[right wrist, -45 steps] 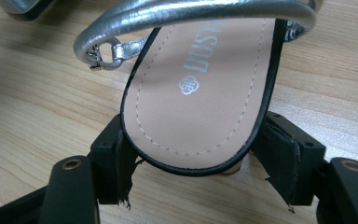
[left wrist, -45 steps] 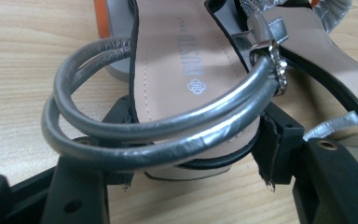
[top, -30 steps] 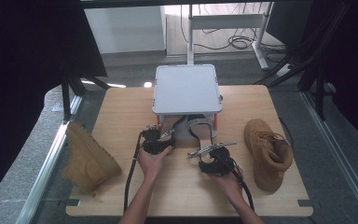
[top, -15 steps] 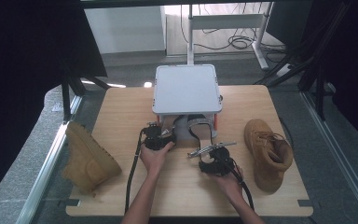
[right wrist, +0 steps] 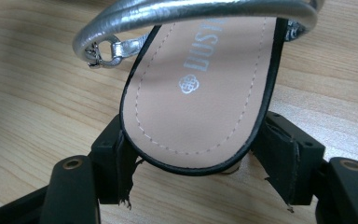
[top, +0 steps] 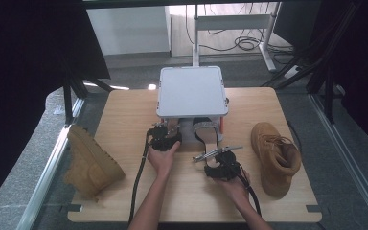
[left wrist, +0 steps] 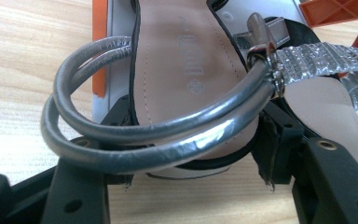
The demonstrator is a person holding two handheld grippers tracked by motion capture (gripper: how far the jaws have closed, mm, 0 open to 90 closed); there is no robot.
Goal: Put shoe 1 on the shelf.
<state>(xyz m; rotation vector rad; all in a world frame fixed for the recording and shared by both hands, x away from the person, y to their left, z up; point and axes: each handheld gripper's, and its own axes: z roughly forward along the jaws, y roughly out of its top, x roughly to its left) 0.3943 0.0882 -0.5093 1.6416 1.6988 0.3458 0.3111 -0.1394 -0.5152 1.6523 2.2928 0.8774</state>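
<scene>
Centrally, a pair of heeled sandals lies at the near edge of a pale lidded box (top: 191,91) on the wooden surface (top: 124,110).

- The first sandal (left wrist: 182,70), with a looped silver ankle strap (left wrist: 144,135), is set with its toe towards the box. Its heel is flanked by the left tool (left wrist: 193,158), whose jaws stand fairly wide and appear pressed against both sides of the sole.
- The second sandal (right wrist: 200,93) lies just beside the first. Its heel is held in the same way by the right tool (right wrist: 191,172), jaws wide and closed onto the sole's edges.
- One tan boot (top: 88,160) lies tipped at the left edge and another (top: 275,155) at the right, well apart from both tools.

Progress, as judged: both heels are gripped, and the sandals remain partly under the box front. It cannot be told whether they are being drawn out or pushed in. The boots are untouched.

Against the earlier frame, the left tool is seen slightly nearer the box, and the right tool is unchanged.
</scene>
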